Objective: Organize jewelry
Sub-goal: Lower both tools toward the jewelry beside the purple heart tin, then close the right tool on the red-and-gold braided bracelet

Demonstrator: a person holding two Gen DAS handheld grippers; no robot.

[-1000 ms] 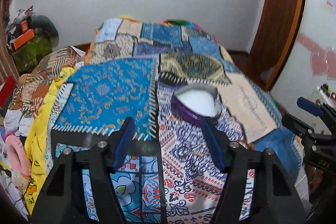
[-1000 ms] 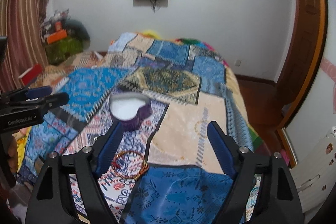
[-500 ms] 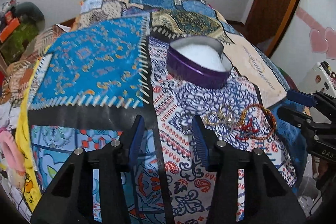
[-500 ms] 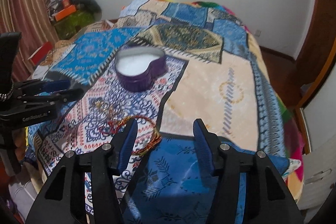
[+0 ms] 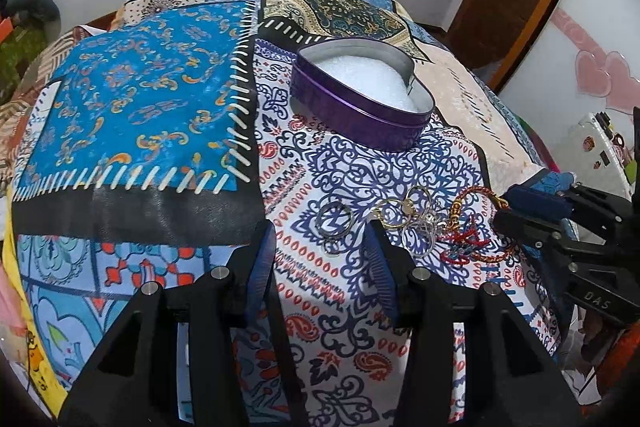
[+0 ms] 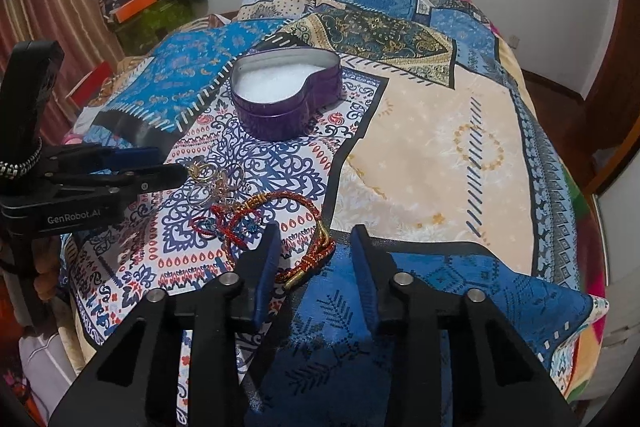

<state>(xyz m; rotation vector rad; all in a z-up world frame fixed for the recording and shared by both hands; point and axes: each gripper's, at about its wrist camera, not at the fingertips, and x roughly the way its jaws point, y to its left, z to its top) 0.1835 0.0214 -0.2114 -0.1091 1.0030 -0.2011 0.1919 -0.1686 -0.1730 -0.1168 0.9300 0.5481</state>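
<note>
Two close, downward wrist views, both over one bedspread, tin.

Both grippers dropped closer to the bedspread vs 1 s ago. Left gripper narrowed, now at the silver rings. Right gripper narrowed too, straddling the red-gold bracelet.

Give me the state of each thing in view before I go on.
Left gripper: open, empty, by the rings.
Right gripper: open, empty, around the bracelet's clasp end.
Heart-shaped tin: lid off, only white padding inside.
Braided bracelet: lying loose on the bedspread.
Rings: loose on the bedspread.
</note>
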